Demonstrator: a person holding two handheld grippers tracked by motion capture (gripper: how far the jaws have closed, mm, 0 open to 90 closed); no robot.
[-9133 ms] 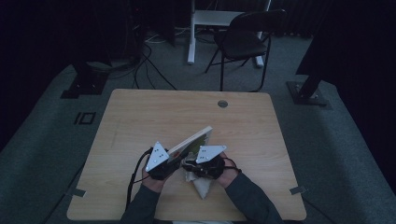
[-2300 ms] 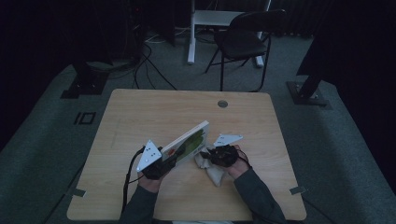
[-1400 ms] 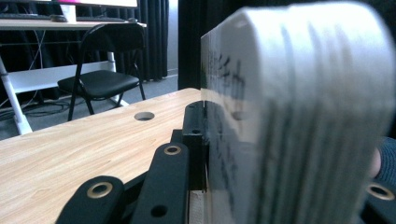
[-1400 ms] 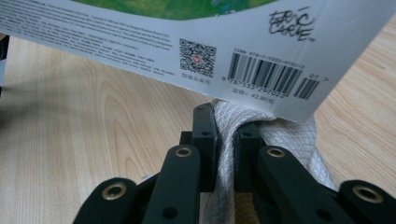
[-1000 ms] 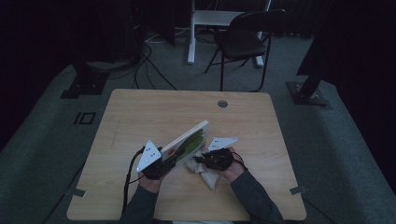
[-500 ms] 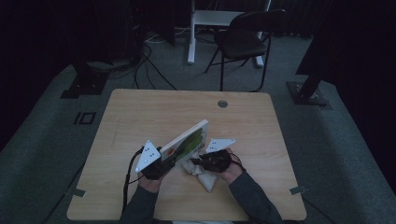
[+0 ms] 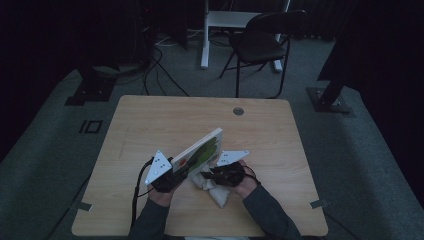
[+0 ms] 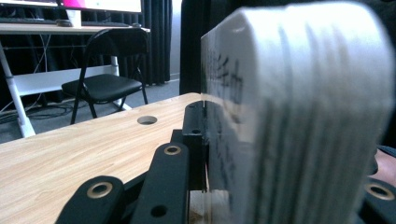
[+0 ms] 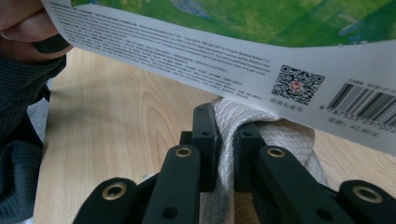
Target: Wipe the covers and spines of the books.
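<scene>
Currently the left gripper [image 7: 172, 175] clamps the thick white green-covered book [image 7: 200, 152], tilted up from the table's [image 7: 150, 120] six-o'clock edge. At its four o'clock, the right gripper [image 9: 226, 140] pinches the cream woven cloth [image 9: 229, 121]. Risk: wiping pressure twists the book loose from its edge grip.

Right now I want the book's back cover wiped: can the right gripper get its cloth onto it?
Probably yes. The right gripper, shut on the cloth, sits just under the book, which the left gripper holds tilted; nothing lies between.
</scene>
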